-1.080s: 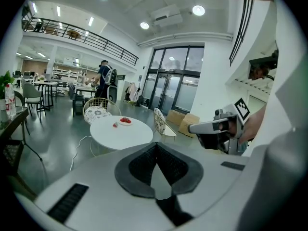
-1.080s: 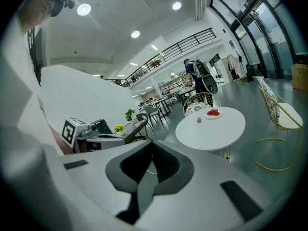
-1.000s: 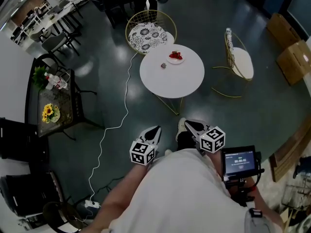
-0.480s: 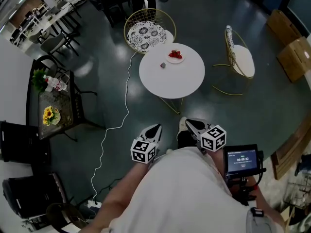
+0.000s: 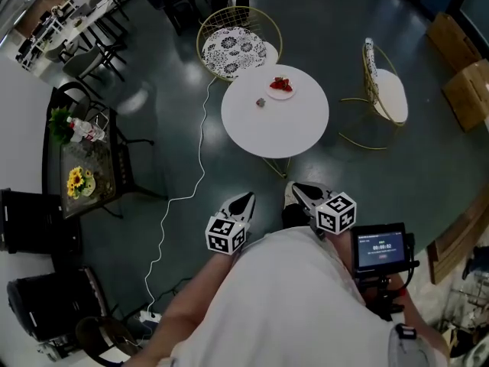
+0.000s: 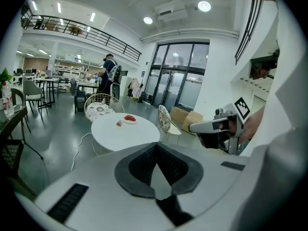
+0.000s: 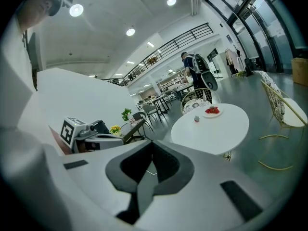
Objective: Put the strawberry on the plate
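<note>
White table (image 5: 284, 132) bears plate (image 5: 273, 95), seemingly strawberries (image 5: 281, 85); left gripper (image 5: 248, 196) and right gripper (image 5: 296, 186) fingers together

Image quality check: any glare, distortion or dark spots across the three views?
Head view: dim, strongly barrel-curved; glossy dark floor carries a pale light reflection. Left gripper view: fisheye circle with black corners; recessed ceiling spotlight blown out. Right gripper view: same fisheye; round ceiling lamp flares; small white plate of red fruit too small for detail.
</note>
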The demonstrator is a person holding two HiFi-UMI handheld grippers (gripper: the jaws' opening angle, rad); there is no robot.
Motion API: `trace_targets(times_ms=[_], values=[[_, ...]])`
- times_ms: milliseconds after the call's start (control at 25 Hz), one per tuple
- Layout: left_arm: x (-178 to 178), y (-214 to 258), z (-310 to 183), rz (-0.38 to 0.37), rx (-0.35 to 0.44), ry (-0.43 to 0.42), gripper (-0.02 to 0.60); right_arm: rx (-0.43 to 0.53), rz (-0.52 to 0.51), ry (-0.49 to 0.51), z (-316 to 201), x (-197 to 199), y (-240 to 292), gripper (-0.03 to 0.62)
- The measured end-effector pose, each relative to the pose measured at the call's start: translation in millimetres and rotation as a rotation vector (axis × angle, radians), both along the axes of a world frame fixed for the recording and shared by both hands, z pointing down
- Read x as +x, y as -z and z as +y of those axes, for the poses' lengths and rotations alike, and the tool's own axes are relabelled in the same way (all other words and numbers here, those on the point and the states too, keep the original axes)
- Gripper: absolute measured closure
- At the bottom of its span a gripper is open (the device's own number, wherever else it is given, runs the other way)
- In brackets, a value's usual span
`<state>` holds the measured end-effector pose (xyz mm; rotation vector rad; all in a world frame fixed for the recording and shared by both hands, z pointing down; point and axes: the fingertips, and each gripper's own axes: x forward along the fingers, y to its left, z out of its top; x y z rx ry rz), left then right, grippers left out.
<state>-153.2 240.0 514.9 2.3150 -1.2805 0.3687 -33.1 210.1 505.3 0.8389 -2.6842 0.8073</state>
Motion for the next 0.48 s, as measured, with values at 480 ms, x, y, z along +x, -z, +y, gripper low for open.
trace_targets(times_ms=[480], values=[[-13, 7, -94, -0.014, 0.008, 0.007, 0.574, 0.004, -0.018, -0.016, -95, -7, 2, 0.586]])
